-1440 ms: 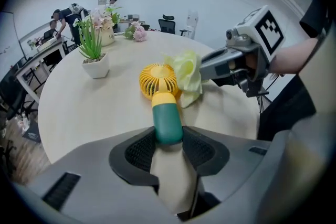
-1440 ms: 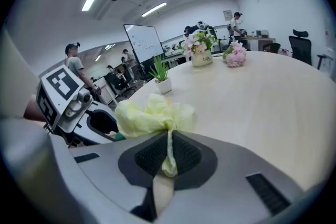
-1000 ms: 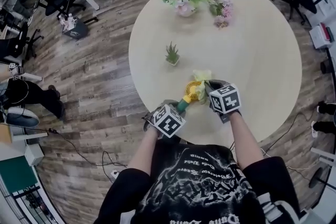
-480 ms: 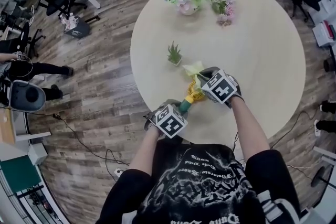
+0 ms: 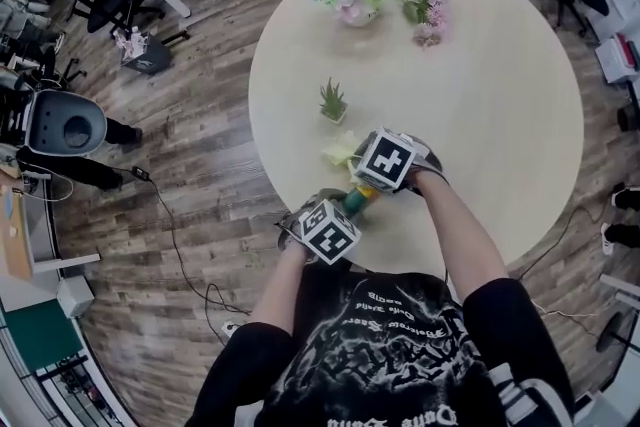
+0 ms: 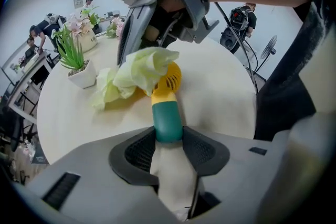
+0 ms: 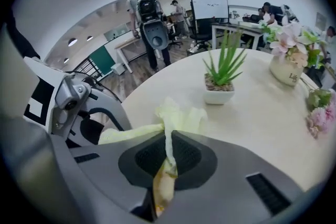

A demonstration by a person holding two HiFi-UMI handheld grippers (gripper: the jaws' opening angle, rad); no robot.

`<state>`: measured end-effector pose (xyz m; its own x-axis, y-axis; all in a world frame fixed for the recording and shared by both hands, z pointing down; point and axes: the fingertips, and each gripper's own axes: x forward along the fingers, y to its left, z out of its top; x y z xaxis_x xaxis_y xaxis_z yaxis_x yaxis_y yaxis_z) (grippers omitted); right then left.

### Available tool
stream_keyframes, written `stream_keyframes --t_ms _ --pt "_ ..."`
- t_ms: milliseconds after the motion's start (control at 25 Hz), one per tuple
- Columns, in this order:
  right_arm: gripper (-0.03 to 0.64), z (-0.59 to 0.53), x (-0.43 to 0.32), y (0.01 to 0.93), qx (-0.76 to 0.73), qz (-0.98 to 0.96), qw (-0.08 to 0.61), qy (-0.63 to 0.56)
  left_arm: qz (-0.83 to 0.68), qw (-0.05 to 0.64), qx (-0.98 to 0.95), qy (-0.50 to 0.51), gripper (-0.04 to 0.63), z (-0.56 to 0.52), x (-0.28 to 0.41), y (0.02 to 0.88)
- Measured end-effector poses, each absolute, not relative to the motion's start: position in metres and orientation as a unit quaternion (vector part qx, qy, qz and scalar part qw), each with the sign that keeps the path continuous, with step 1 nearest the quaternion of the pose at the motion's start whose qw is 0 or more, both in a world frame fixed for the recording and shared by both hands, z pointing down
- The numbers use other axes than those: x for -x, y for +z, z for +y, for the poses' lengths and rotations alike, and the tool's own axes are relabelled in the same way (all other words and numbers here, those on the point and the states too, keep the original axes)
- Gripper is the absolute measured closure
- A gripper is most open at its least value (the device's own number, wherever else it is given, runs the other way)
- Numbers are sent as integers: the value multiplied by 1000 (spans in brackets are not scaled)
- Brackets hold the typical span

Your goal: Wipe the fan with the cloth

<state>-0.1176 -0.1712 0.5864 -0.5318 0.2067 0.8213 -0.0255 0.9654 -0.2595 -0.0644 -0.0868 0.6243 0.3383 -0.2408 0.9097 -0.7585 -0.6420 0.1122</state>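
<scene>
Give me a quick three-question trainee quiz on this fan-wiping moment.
1. True or false: the left gripper has its jaws shut on the green handle of the small yellow handheld fan.
2. The right gripper holds: A) the pale yellow-green cloth, B) a flower vase, C) nothing.
3. Which thing on the pale round table stands nearest the cloth?
Key: 1 true; 2 A; 3 the small spiky green plant in a white pot.

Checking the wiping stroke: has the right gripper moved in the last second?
Yes. In the head view the right gripper, shut on the cloth, has swung left, closer to the small potted plant.
</scene>
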Motion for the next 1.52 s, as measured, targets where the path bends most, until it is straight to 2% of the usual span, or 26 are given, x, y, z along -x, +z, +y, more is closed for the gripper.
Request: stream_keyframes --t_ms 160,360,520,640,760,840,920,1120,1320,1520 --pt "589 -164 103 598 46 -833 548 67 -332 280 -770 467 416 -88 67 623" --pt "589 -134 104 597 60 -833 544 77 -344 285 -769 458 417 -88 69 623" --pt "589 -111 117 583 65 -848 492 185 -359 301 -767 438 419 -90 69 622" --pt "589 -117 116 575 26 -863 456 217 -378 323 -765 410 417 -89 69 622" --pt "589 -133 115 551 -16 -894 367 258 -405 328 -766 375 409 -92 71 615" --pt "589 -143 110 530 -44 -909 309 276 -411 333 -770 358 372 -88 73 606" --pt "589 -151 100 513 -71 -920 273 273 -407 340 -770 354 331 -82 74 601" --pt "588 -165 63 487 -147 -931 218 253 -425 343 -775 318 287 -79 78 582" --pt "589 -169 18 465 -227 -930 157 244 -464 342 -784 232 287 -90 82 547" --pt "588 -169 -26 437 -320 -925 115 172 -511 312 -790 132 287 -107 91 496"
